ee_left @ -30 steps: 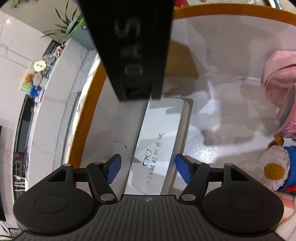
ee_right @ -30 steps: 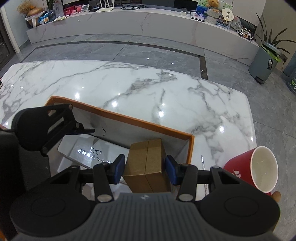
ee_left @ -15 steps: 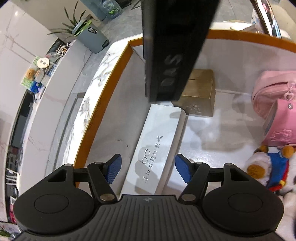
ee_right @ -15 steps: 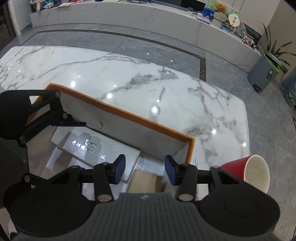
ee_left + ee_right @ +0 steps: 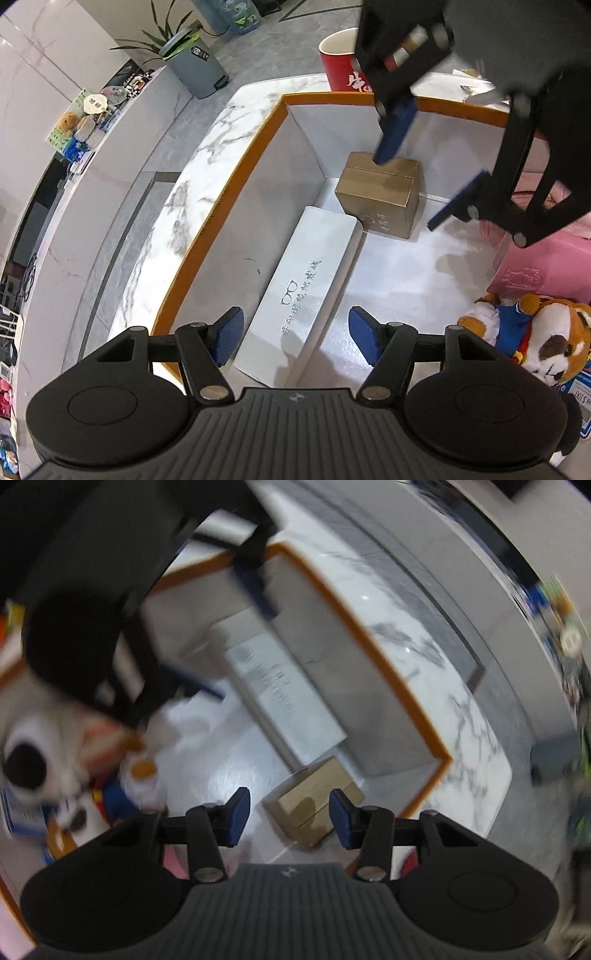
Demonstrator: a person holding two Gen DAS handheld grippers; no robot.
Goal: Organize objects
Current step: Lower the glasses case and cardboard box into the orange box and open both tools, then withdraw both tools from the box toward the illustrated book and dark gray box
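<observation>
Two grippers hover apart, empty: left gripper (image 5: pixel 293 338) over long white glasses box (image 5: pixel 301 291), right gripper (image 5: pixel 289 818) over small brown cardboard box (image 5: pixel 380 194); both boxes lie inside orange-rimmed white tray (image 5: pixel 221 206).

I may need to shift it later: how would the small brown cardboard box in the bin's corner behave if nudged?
The brown cardboard box looks stiff, with crisp edges and a closed flap. It sits flat on the storage bin's smooth floor, so it would probably slide, not tip. Its weight cannot be judged.

The right wrist view is motion-blurred; the plush toy (image 5: pixel 74 746) smears beyond recognition.
</observation>
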